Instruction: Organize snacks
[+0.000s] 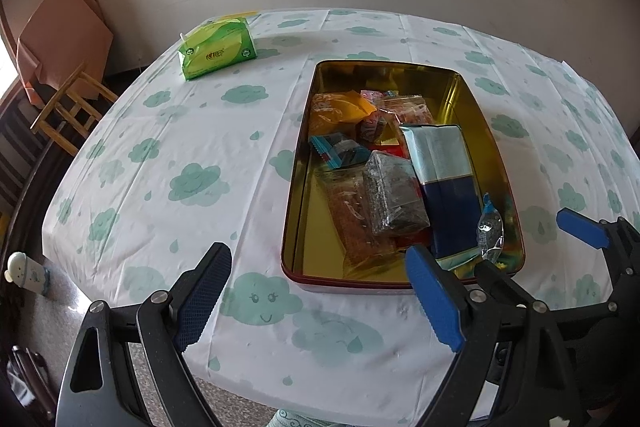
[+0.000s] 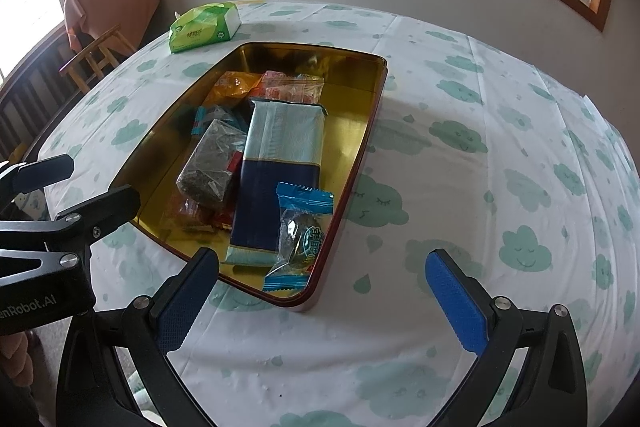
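Note:
A gold-lined tin tray (image 1: 308, 227) (image 2: 348, 135) with a red rim lies on the cloud-print tablecloth and holds several snack packets. Among them are a long pale-blue and navy packet (image 1: 444, 179) (image 2: 280, 163), a dark grainy packet (image 1: 394, 195) (image 2: 212, 163), an orange packet (image 1: 340, 111) (image 2: 234, 85) and a small blue-ended wrapped snack (image 1: 490, 227) (image 2: 300, 231) at the near right corner. My left gripper (image 1: 320, 295) (image 2: 74, 189) hovers open before the tray's near left corner, holding nothing. My right gripper (image 2: 322, 303) (image 1: 536, 251) stands open by the near right corner, nothing between its pads.
A green tissue pack (image 1: 218, 49) (image 2: 204, 27) lies at the table's far left. A wooden chair (image 1: 68, 103) (image 2: 96, 55) stands off the left edge under a draped orange cloth. The wall and a window are behind the table.

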`<move>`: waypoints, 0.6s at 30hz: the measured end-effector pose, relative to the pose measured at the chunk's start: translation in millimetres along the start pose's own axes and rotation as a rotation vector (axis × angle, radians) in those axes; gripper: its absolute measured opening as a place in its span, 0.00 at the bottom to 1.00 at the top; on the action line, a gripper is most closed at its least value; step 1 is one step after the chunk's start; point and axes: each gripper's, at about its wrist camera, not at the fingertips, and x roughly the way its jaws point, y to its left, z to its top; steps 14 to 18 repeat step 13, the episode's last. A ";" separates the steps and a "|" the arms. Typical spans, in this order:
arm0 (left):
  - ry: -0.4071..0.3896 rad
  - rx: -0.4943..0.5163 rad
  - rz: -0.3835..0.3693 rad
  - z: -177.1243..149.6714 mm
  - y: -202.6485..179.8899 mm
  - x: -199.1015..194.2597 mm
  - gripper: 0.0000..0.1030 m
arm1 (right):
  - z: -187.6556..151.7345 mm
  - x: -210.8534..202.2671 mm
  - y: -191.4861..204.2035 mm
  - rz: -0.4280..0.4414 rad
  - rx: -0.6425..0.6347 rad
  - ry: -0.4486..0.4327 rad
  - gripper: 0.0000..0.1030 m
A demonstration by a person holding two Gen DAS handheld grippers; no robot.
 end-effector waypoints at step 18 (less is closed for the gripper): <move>0.008 0.006 -0.015 1.0 -2.3 1.6 0.84 | -0.2 -0.8 1.6 0.003 -0.002 -0.004 1.00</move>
